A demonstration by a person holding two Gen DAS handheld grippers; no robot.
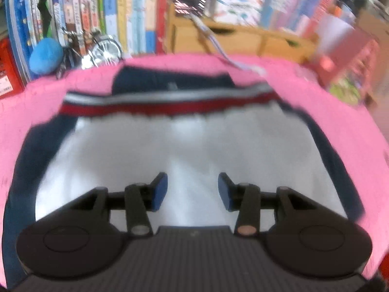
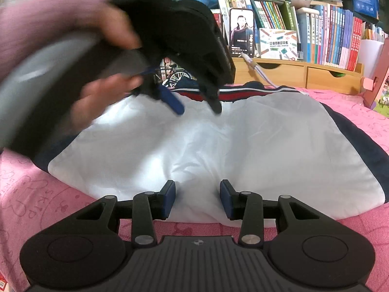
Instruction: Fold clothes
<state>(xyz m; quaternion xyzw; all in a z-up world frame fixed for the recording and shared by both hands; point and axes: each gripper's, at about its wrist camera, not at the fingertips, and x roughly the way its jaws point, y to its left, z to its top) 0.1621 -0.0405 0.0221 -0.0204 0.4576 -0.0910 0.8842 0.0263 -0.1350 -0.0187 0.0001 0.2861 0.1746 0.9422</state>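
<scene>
We are seeing a pink patterned bed cover (image 2: 352, 112) bearing a white jacket with navy sides and red-striped hem (image 2: 218, 146), lying flat.

On the box (image 2: 278, 43) just right of the phone (image 2: 241, 32) you can read "POCKET LABEL PRINTER" under a line of Chinese characters. The book spines (image 2: 340, 39) further right are too small for you to read.

White garment (image 2: 206, 146) – navy edges, red-white-navy striped band – lying flat, spread on pink cloth (image 2: 36, 206)
</scene>
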